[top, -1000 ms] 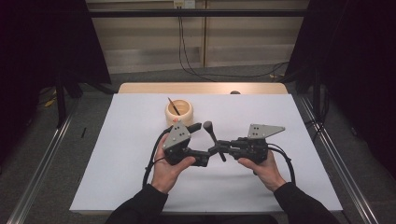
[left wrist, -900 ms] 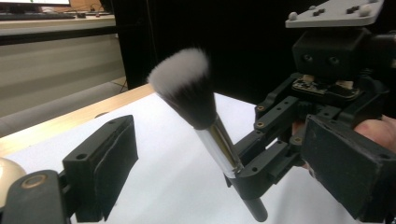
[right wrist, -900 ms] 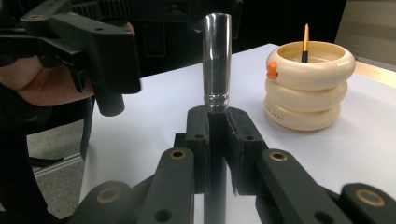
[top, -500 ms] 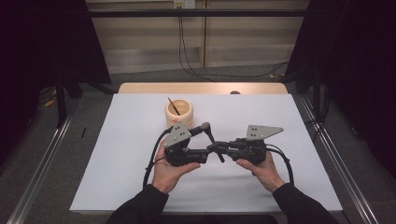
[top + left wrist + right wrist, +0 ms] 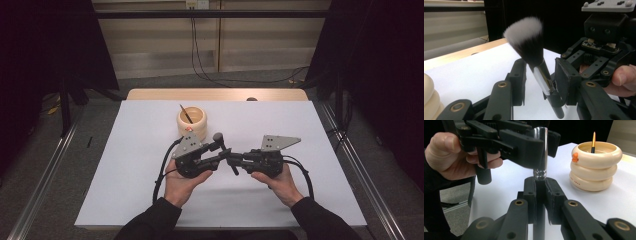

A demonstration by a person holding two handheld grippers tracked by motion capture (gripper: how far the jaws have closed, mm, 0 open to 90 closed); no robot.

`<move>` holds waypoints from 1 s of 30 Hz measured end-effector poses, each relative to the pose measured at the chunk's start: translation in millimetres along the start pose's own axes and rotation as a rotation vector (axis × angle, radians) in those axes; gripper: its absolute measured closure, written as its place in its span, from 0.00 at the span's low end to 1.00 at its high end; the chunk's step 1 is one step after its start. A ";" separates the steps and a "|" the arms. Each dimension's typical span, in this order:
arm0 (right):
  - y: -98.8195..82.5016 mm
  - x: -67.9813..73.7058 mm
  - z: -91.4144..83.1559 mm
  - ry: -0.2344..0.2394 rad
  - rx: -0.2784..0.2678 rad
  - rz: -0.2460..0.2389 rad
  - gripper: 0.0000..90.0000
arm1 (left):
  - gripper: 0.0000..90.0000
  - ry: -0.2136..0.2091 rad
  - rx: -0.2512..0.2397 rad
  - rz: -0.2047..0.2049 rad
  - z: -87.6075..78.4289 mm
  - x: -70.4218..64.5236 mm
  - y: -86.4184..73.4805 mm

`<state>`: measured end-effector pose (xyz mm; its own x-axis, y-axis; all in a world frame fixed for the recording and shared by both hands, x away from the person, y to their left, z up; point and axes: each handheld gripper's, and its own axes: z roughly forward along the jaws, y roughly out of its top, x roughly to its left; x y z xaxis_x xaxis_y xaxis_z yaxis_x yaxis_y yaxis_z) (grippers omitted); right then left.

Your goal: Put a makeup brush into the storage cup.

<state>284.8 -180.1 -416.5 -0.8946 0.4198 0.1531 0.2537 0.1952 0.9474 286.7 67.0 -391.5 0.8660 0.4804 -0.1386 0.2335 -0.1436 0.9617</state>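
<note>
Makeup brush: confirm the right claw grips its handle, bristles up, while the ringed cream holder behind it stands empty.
Not empty: the right gripper view shows a thin brush standing in the cream holder. The right claw does grip the makeup brush by its handle, bristles up.

Your makeup brush (image 5: 534, 50) has soft, fluffy bristles, white at the tips and dark below, above a glossy, mirror-like metal ferrule and a smooth black handle. Both tongs, left (image 5: 537, 82) and right (image 5: 541, 187), look like matt black plastic with brass-coloured pins. The cream holder (image 5: 596, 166) is smooth and slightly glossy. A matt white sheet covers the pale wooden desk (image 5: 215, 95).
</note>
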 end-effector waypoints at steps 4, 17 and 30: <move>-0.6 -0.2 0.2 -0.005 0.002 -0.001 0.89 | 0.72 0.010 0.005 -0.003 0.7 -0.3 -1.1; -2.1 0.7 3.4 0.014 0.003 -0.005 0.89 | 0.84 -0.029 0.012 -0.032 1.1 -1.0 0.4; -2.2 1.1 4.4 0.015 -0.006 -0.004 0.81 | 0.86 -0.047 0.018 -0.019 0.9 -3.8 1.9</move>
<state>284.9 -176.2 -419.7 -0.9012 0.4054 0.1534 0.2479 0.1918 0.9496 284.2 64.2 -389.4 0.8812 0.4419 -0.1679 0.2574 -0.1506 0.9545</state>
